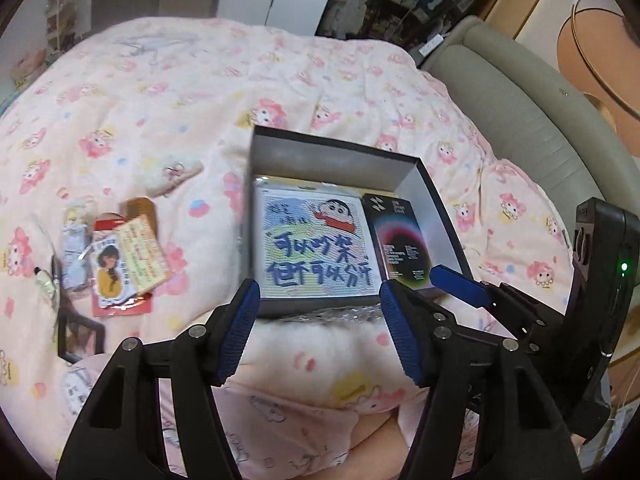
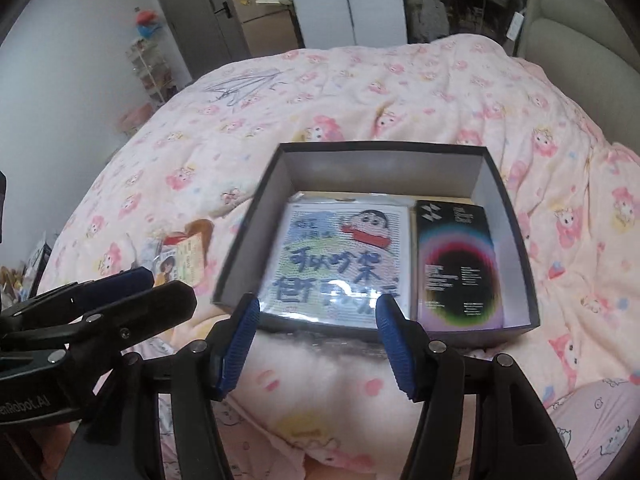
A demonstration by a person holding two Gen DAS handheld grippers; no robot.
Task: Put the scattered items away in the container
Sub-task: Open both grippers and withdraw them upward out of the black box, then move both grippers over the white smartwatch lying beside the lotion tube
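Note:
A black open box (image 1: pixel 440 204) (image 2: pixel 516 216) sits on the pink bedspread. Inside lie a cartoon picture card (image 1: pixel 316 248) (image 2: pixel 340 260) and a black booklet (image 1: pixel 400 240) (image 2: pixel 456 264). To its left lies a scattered pile: a girl-picture packet (image 1: pixel 120 268) (image 2: pixel 180 264), a brown comb (image 1: pixel 140 208) and a small figure in clear wrap (image 1: pixel 76 240). My left gripper (image 1: pixel 316 324) is open and empty just before the box's near wall. My right gripper (image 2: pixel 316 336) is open and empty at the same wall; it also shows in the left wrist view (image 1: pixel 460 288).
A pink cartoon-print duvet (image 1: pixel 160 100) covers the bed. A grey padded headboard (image 1: pixel 520 112) runs along the right. A dark flat item (image 1: pixel 76 336) lies at the near left. Wire hangers (image 2: pixel 240 84) lie at the far end of the bed.

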